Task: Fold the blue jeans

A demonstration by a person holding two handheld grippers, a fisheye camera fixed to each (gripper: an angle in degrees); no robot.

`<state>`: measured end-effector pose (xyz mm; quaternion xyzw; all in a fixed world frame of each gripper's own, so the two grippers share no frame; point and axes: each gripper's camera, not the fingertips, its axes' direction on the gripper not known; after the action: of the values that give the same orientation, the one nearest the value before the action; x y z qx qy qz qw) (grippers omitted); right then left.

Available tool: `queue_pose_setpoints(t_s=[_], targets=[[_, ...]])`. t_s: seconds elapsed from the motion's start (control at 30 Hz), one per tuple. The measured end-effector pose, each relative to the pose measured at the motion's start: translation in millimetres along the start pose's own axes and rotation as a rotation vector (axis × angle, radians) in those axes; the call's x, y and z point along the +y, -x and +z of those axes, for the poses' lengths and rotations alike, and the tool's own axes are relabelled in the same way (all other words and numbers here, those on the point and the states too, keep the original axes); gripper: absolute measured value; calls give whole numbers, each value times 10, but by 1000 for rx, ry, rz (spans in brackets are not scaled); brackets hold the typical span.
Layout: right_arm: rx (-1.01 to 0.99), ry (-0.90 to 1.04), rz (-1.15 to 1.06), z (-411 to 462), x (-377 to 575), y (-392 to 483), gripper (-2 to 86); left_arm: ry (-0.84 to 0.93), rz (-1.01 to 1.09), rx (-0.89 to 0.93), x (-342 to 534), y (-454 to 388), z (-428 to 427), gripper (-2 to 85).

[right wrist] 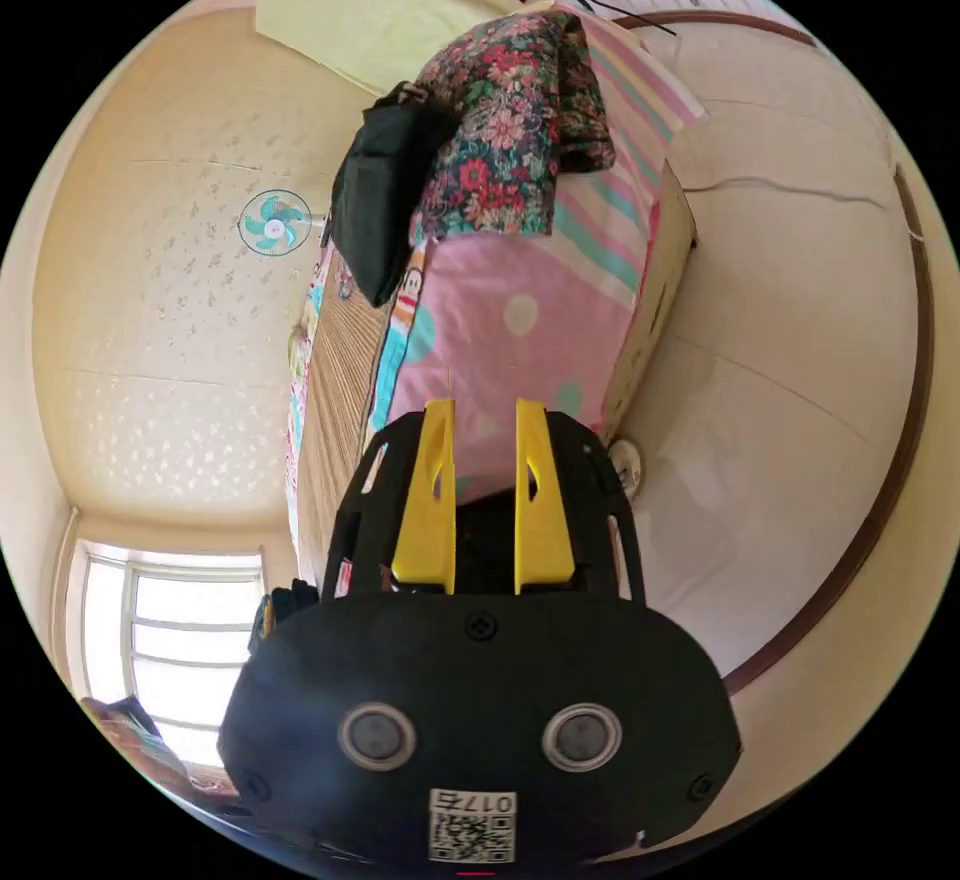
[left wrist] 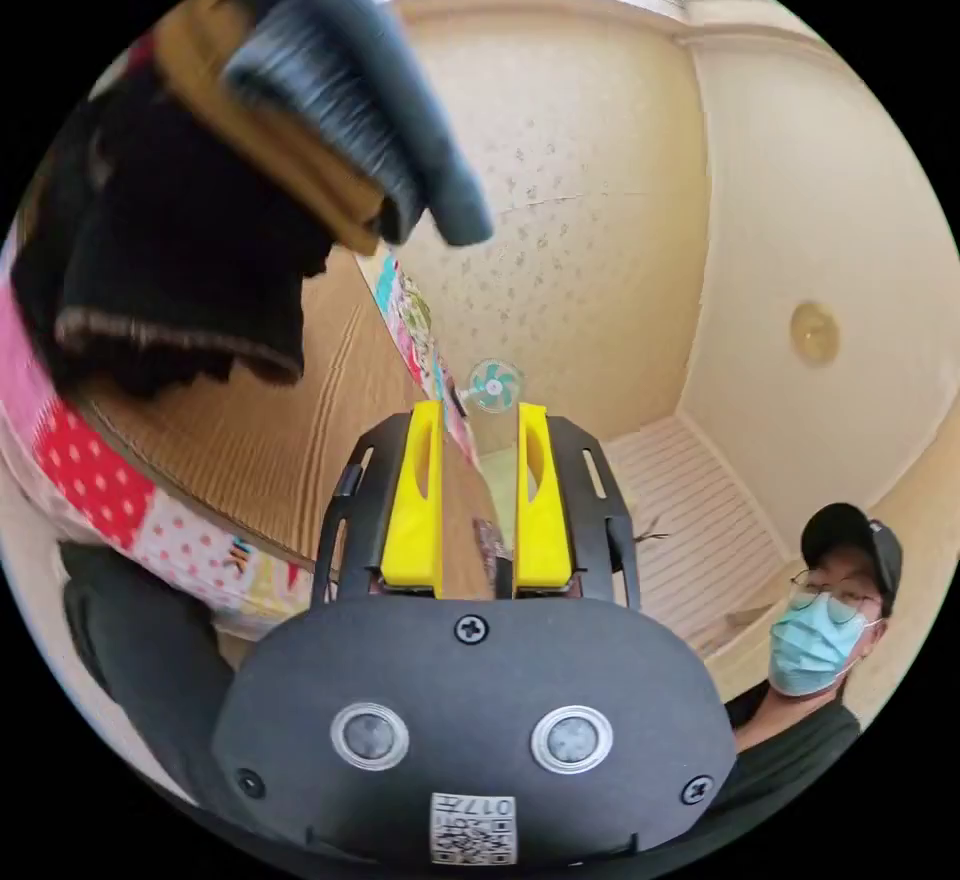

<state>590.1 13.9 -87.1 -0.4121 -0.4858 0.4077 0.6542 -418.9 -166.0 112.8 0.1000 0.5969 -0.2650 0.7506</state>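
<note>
The left gripper (left wrist: 478, 495) showed two flat yellow plastic jaws on a black frame, set a narrow gap apart with nothing between them. Above and to the left of those jaws, a blurred roll of dark blue ribbed denim, likely the blue jeans (left wrist: 365, 95), slanted from upper left to lower right; which end was which could not be told. Just under it lay a mustard-yellow cloth (left wrist: 270, 135), and below that a heap of black fabric with a frayed hem (left wrist: 170, 260). These sat on a woven tan straw mat (left wrist: 280, 420) edged by a patchwork quilt of red dotted and pink squares (left wrist: 95, 480). Past the jaw tips a small teal wall fan (left wrist: 495, 385) hung on pale patterned wallpaper. To the right of the jaws, low down, a person in a cap and mask (left wrist: 830, 610) looked on.

The right gripper (right wrist: 483, 495) likewise held its yellow jaws narrowly apart, gripping nothing. Beyond its tips lay a pink bedsheet with pale dots (right wrist: 510, 320), farther on a folded floral quilt (right wrist: 500, 120), and to its left a black bag (right wrist: 380, 190). A bright window (right wrist: 165, 640) sat low on the left.
</note>
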Motion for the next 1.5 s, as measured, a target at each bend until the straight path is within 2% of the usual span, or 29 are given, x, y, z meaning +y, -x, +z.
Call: queue_pose_setpoints(t_s=[0.07,0.13,0.23,0.27,0.33,0.4,0.43,0.5,0.57,0.6,0.67,0.73,0.87,0.97,1.1,1.17,1.3,1.4,1.5], targets=[[29,37,-50,71,253,47,91,-97,196,-238,-337,-544,-106,119],[94,66,-109,142,442,160,92,-202,287,-392,-536,-852,-119,126],[146,109,-187,288,625,344,95,-332,309,-732,-884,-936,128,151],[143,123,-211,351,668,398,95,-306,280,-872,-1055,-775,357,155],[138,135,-224,445,726,440,95,-178,207,-1001,-1247,-375,774,137],[77,151,-199,551,795,413,92,-174,199,-1039,-1191,-281,1018,107],[55,154,-193,574,816,402,90,-170,191,-1035,-1137,-323,1162,69],[-8,164,-183,672,907,384,80,-141,196,-887,-1038,-399,1381,42],[-16,164,-203,745,979,440,72,19,273,-588,-813,-536,1923,37],[-7,159,-233,788,1031,522,68,80,309,-546,-711,-599,2128,37],[22,155,-294,848,1103,702,67,331,549,-450,-12,-954,3016,35],[53,158,-370,897,1168,919,70,502,709,-349,738,-1167,3586,30],[137,176,-545,1008,1330,1421,83,879,685,-93,2422,-1065,4337,10],[204,187,-675,1152,1495,1737,91,1078,674,-61,3464,-817,4468,4],[176,299,-895,1663,1853,2287,102,1055,570,-68,3828,-595,4171,19],[103,371,-976,1977,2023,2562,105,953,434,-79,3617,-431,3846,58],[-122,552,-1079,2833,2380,3288,117,755,274,-114,3112,-217,3303,78],[-208,680,-1048,3648,2497,3731,125,656,217,-149,2785,-138,2977,80],[-196,695,-912,4456,2321,3917,126,577,207,-191,2583,-183,2758,83]])
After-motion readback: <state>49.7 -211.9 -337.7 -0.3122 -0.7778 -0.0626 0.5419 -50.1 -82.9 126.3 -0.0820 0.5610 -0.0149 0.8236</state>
